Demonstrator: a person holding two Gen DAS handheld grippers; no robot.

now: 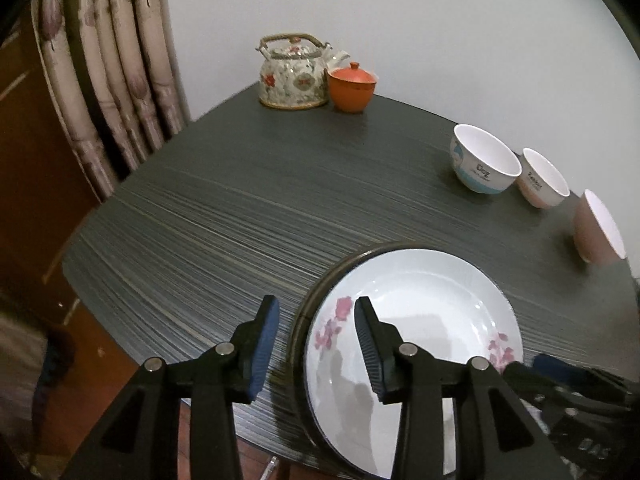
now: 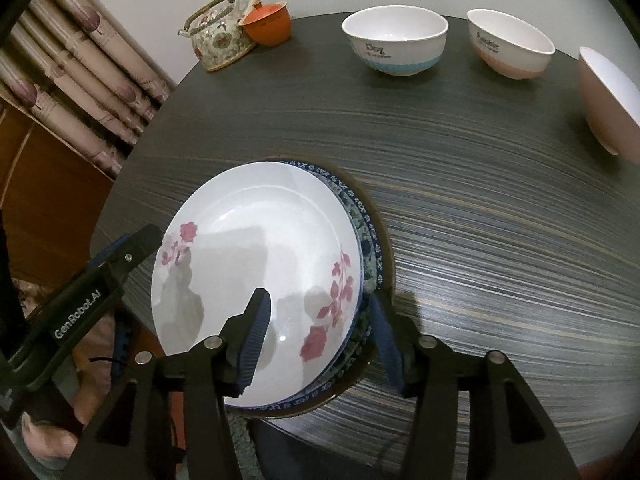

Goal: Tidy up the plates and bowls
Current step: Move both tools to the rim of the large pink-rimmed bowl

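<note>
Left wrist view: the left gripper [image 1: 316, 336] hangs with its jaws apart, 1 finger over the dark streaked round worktop [image 1: 224, 216] and the other over the white flowered plate [image 1: 416, 344] lying at the near edge. That plate sits on top of a stack, of which only a dark rim shows here. Beyond it, to the right, stand 3 bowls in a loose row: a white bowl with a blue base [image 1: 485, 165], a white bowl with a pink base [image 1: 543, 179] and a plain pink bowl [image 1: 598, 227]. At the far edge a flowered ceramic teapot [image 1: 294, 74] touches an orange lidded cup [image 1: 352, 87].

Right wrist view: the right gripper [image 2: 318, 338] is also spread wide, straddling the stack's right rim without clamping it. A blue-patterned plate [image 2: 370, 240] peeks out beneath the white one, and I cannot tell how many lie below. The left gripper's black arm [image 2: 92, 296] enters from the left.

The plates look gathered already; the 3 bowls are separate and not yet nested, so that seems the remaining work. Nothing lies between the stack and the bowls. Striped curtains [image 2: 80, 72] hang behind.
</note>
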